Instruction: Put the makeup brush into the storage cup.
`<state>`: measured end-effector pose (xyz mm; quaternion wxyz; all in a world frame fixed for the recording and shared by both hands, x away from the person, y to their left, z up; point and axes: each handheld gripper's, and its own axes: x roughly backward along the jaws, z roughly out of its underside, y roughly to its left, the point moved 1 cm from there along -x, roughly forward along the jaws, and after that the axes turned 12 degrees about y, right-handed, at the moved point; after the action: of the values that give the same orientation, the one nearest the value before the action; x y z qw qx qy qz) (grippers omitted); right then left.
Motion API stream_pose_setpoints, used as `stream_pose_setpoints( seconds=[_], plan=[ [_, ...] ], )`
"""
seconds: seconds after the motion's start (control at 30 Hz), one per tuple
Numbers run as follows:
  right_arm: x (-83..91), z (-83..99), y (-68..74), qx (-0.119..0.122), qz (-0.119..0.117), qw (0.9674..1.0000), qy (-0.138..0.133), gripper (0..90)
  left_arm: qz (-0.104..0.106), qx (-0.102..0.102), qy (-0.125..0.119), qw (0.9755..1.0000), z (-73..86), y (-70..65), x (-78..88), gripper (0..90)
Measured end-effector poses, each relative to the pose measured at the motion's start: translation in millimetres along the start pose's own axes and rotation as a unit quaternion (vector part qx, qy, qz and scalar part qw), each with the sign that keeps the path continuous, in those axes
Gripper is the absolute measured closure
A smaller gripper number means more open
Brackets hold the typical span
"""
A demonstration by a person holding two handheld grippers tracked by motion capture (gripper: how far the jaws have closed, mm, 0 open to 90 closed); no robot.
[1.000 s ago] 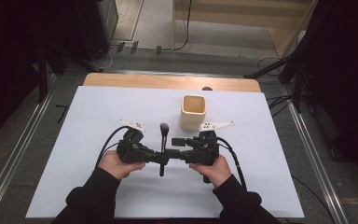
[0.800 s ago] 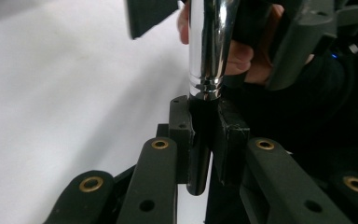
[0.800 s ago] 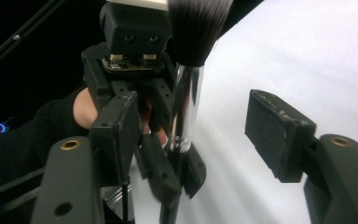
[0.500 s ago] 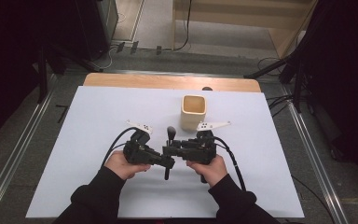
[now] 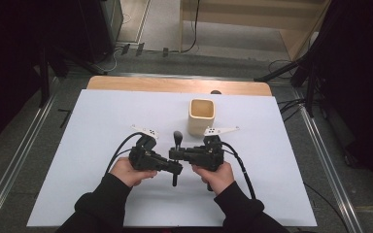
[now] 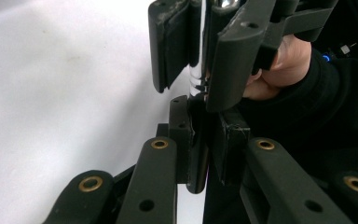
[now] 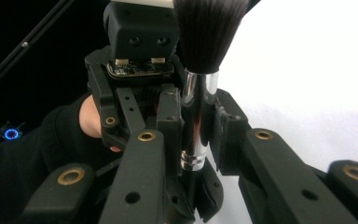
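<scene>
Brush (image 5: 176,156) handle and ferrule are sitting between both claws at the near middle of the table (image 5: 102,121), its dark bristle head pointing away from the person and its black handle tip pointing back toward them. The left claw (image 5: 175,167) is pinching the black handle, its jaws pressed against it in the left gripper view (image 6: 196,140), while the right claw (image 5: 174,154) is closing on the shiny metal ferrule (image 7: 196,126) just behind the bristles, as the right gripper view (image 7: 198,140) is showing. The two claws are meeting nose to nose, almost touching, with a hand (image 5: 131,171) behind the left one and another hand (image 5: 214,174) behind the right. White table surface is lying open on both sides of the hands out to the left and right edges, and a strip is lying bare between the forearms and the near edge. Farther off, a cream square cup (image 5: 202,116) is standing upright, near the brush head but apart from it, with open surface beyond it up to the wooden strip (image 5: 175,85) at the far edge.
</scene>
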<state>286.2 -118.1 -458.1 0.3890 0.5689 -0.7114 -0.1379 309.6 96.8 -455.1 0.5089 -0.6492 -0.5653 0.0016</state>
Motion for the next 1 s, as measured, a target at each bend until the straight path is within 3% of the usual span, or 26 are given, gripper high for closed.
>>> stream_pose_setpoints(
  seconds=[0.33, 0.5, 0.63, 0.87, 1.0],
  plan=[
    [-0.8, -0.3, -2.0, -0.022, -0.010, 0.9997, 0.005, 78.0, -0.001, 0.004, -0.002, 1.0000, 0.6, 1.1, -0.5, 79.6],
    [-0.6, -0.4, -1.5, -0.025, -0.005, 0.9997, 0.006, 78.4, -0.012, -0.002, -0.005, 0.9999, 0.8, 0.4, -0.5, 78.8],
    [0.2, -1.0, -2.5, -0.030, -0.005, 0.9995, 0.007, 78.4, -0.012, 0.009, -0.014, 0.9998, 0.3, 1.5, 2.3, 69.6],
    [0.7, -1.0, -3.7, -0.028, 0.009, 0.9995, 0.015, 78.4, -0.045, 0.006, -0.003, 0.9989, 2.4, 0.4, 5.2, 46.8],
    [1.8, -1.1, -4.1, -0.024, 0.016, 0.9995, 0.015, 78.4, -0.062, 0.005, 0.005, 0.9981, 4.4, -0.3, 6.4, 38.9]
  ],
)
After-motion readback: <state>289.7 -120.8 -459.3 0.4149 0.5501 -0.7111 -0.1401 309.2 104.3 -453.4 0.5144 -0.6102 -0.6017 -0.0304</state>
